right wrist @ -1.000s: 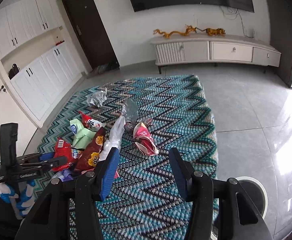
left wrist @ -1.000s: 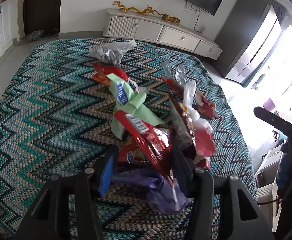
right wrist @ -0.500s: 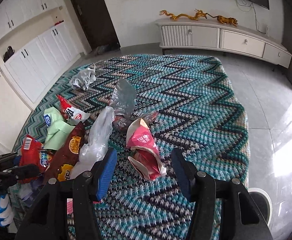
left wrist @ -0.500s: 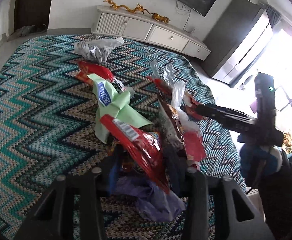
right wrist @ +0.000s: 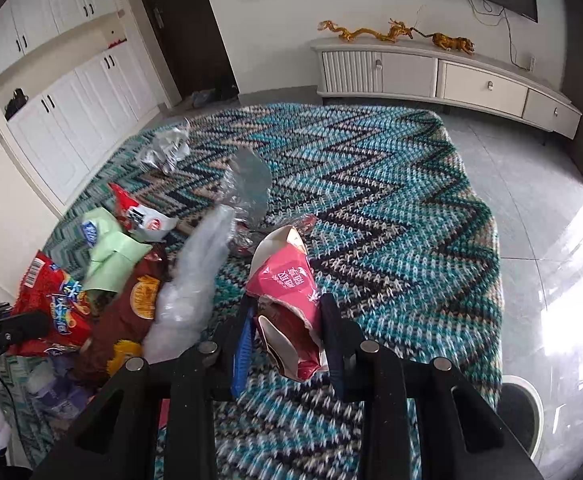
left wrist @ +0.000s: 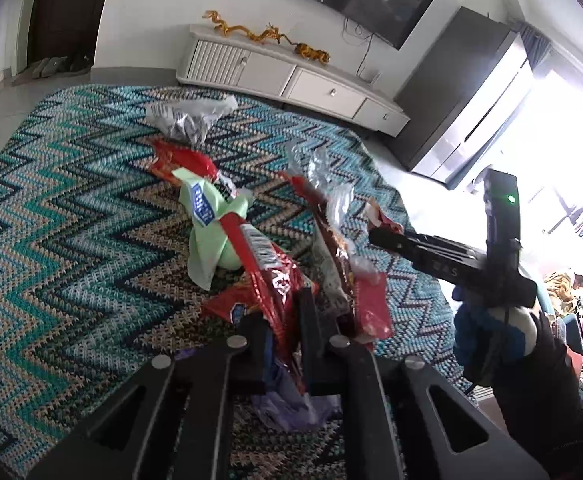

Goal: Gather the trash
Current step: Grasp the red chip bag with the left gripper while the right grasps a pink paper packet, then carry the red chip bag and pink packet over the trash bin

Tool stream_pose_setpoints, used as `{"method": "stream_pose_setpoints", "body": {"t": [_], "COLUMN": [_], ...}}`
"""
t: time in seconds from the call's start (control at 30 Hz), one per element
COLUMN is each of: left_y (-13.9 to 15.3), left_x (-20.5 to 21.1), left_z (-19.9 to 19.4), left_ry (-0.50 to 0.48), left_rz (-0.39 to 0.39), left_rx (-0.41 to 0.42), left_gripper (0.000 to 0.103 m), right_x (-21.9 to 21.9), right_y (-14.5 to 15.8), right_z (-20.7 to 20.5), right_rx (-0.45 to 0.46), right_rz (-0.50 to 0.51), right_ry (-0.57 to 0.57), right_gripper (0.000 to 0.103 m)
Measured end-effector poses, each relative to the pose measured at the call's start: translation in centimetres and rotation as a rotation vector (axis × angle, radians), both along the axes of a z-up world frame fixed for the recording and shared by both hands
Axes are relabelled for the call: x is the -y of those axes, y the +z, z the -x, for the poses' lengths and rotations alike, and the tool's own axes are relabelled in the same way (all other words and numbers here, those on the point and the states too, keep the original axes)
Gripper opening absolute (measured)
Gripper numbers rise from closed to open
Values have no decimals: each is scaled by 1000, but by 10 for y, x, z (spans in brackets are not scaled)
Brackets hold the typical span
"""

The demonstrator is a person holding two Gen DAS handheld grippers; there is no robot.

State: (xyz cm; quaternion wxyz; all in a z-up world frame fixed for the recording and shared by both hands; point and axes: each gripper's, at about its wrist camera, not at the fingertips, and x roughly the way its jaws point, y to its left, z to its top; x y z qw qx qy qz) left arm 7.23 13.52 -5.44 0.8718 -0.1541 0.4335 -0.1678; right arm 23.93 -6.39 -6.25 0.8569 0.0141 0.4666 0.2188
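Wrappers lie scattered on a zigzag rug (left wrist: pixel 71 248). My left gripper (left wrist: pixel 281 316) is shut on a red snack wrapper (left wrist: pixel 267 268), with a purple wrapper (left wrist: pixel 287 404) under it. A green packet (left wrist: pixel 211 236) and a brown chip bag (left wrist: pixel 331 256) lie just beyond. My right gripper (right wrist: pixel 287 320) has closed around a pink torn packet (right wrist: pixel 287 292) on the rug; it also shows at the right of the left wrist view (left wrist: pixel 379 236). A clear plastic bag (right wrist: pixel 195 284) lies to its left.
A crumpled silver wrapper (right wrist: pixel 165 150) and a red-white packet (right wrist: pixel 139 216) lie farther back. A white bin (right wrist: pixel 519 412) stands on the tiled floor at the rug's right edge. A low white TV cabinet (right wrist: pixel 431 72) lines the far wall.
My left gripper closed on the red wrapper. My right gripper moved forward over the rug to the pink packet and narrowed around it.
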Motion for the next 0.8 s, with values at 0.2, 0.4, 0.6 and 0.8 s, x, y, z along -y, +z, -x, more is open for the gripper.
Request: {"method": "stream_pose_setpoints", "body": {"t": [0.2, 0.4, 0.6, 0.8], "left_y": [21, 43, 64, 90], "left_x": [3, 7, 19, 39], "left_z": [16, 34, 49, 54], "left_ry": [9, 13, -3, -50], "left_rz": [1, 2, -8, -13], "left_rx": [65, 121, 174, 231], "left_gripper": [7, 7, 7, 7], "right_x": [15, 34, 54, 78], "right_y": [36, 75, 106, 128], "right_z": [39, 79, 115, 145], "right_rx": [58, 119, 181, 241], "right_rz": [-87, -136, -169, -181], "right_ry": [-12, -25, -53, -104], "right_gripper": [30, 30, 30, 30]}}
